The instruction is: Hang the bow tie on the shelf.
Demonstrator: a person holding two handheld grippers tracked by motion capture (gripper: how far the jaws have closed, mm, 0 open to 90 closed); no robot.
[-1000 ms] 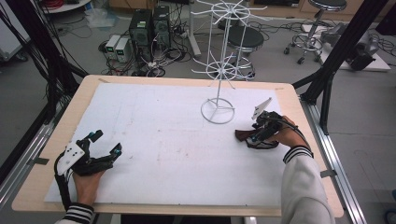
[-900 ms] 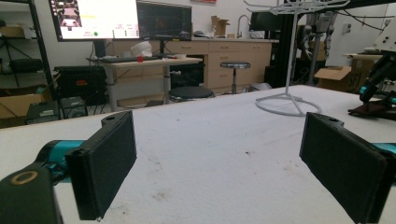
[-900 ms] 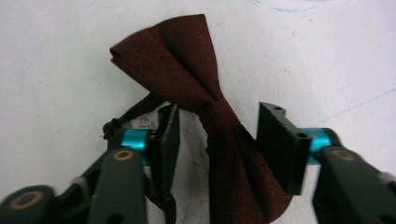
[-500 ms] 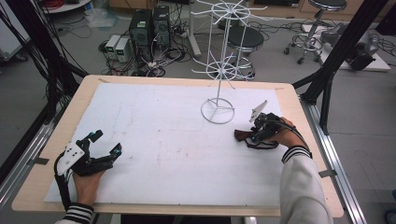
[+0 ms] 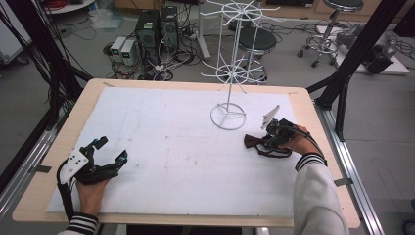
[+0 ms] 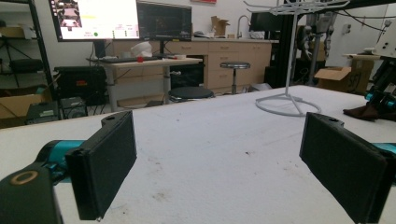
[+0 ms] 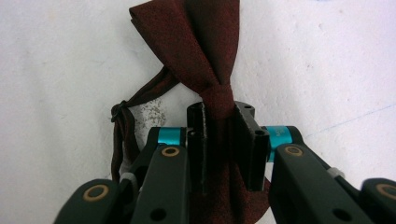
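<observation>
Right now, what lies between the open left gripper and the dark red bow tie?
High view: bare white mat between left gripper and bow tie.

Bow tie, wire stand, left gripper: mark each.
bow tie [image 7: 205,51]: right gripper view, upper wing of the fabric.
wire stand [image 5: 228,117]: high view, round base ring.
left gripper [image 5: 112,149]: high view, between its open jaws.

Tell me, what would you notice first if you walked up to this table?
Probably the dark red bow tie near the table's right edge, with the right gripper shut on its knot. Next comes the tall white wire rack standing at the back of the table. The left gripper rests at the near left, jaws wide apart around nothing.
</observation>
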